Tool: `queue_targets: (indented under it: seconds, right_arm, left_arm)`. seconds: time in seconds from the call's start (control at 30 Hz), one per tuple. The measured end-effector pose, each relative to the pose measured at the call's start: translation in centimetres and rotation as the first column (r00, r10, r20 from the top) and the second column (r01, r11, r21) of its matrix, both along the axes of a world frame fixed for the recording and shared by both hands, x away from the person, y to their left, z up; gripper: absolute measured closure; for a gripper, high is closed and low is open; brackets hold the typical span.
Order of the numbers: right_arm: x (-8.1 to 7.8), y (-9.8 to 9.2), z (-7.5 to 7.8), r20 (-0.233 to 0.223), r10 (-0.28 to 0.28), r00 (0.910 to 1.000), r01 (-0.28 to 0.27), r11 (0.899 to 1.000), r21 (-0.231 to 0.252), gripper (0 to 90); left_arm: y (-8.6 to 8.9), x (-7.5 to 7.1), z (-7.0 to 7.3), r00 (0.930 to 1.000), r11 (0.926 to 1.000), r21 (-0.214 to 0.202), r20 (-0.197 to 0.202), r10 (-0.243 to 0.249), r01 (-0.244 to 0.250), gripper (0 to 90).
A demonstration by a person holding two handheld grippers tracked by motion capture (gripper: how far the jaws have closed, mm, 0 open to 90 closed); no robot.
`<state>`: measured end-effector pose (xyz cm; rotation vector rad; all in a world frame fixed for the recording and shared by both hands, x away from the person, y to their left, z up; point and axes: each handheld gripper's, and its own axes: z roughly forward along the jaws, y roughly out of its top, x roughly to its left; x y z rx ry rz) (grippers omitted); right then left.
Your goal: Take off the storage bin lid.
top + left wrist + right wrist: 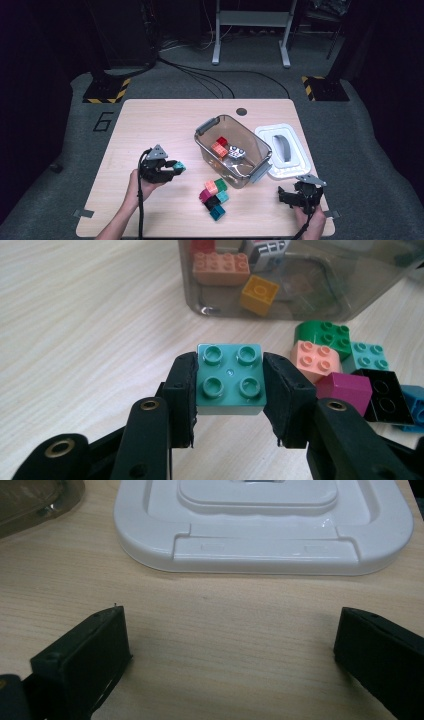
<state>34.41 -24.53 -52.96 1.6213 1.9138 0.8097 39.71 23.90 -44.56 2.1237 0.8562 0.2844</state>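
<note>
My left gripper (176, 167) (230, 390) is shut on a teal four-stud brick (230, 378) (180, 166), held off the table to the left of a clear plastic bin (232, 150). In the bin lie a red brick (222, 141), an orange brick (219, 149) (221, 269), a yellow brick (259, 294) and a grey-white piece (236, 152). In front of the bin sits a pile of bricks (214, 196) (350, 375) in green, pink, magenta, black, teal and blue. My right gripper (290, 196) (230, 650) stands open over bare table near the white lid (282, 150) (260, 525).
The bin's white lid with a grey handle lies flat to the right of the bin. A small dark round hole (241, 111) marks the table's far edge. Bare wood stretches across the table's left half and far side.
</note>
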Motion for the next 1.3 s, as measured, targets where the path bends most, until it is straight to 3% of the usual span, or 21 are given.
queue_targets:
  seconds: [0.4,0.67,0.87,1.3]
  right_arm:
    - [0.0,0.0,0.0,0.0,-0.005,1.0,0.005,1.0,0.001,0.3]
    - [0.0,0.0,0.0,0.0,-0.006,1.0,0.006,1.0,0.002,0.3]
    - [0.0,0.0,0.0,0.0,-0.006,1.0,0.006,1.0,0.001,0.3]
    - [0.0,0.0,0.0,0.0,-0.008,1.0,0.008,1.0,0.001,0.2]
  left_arm:
    - [1.0,1.8,2.3,0.9995,0.9999,-0.005,0.029,0.011,-0.011,59.0]
    - [1.6,3.5,3.5,0.9994,0.9995,-0.015,0.023,0.027,-0.026,59.0]
    - [1.5,4.3,4.6,0.9986,0.9992,-0.023,0.041,0.032,-0.031,59.1]
    - [0.6,5.9,6.6,0.9975,0.9998,0.001,0.067,0.022,-0.022,59.1]
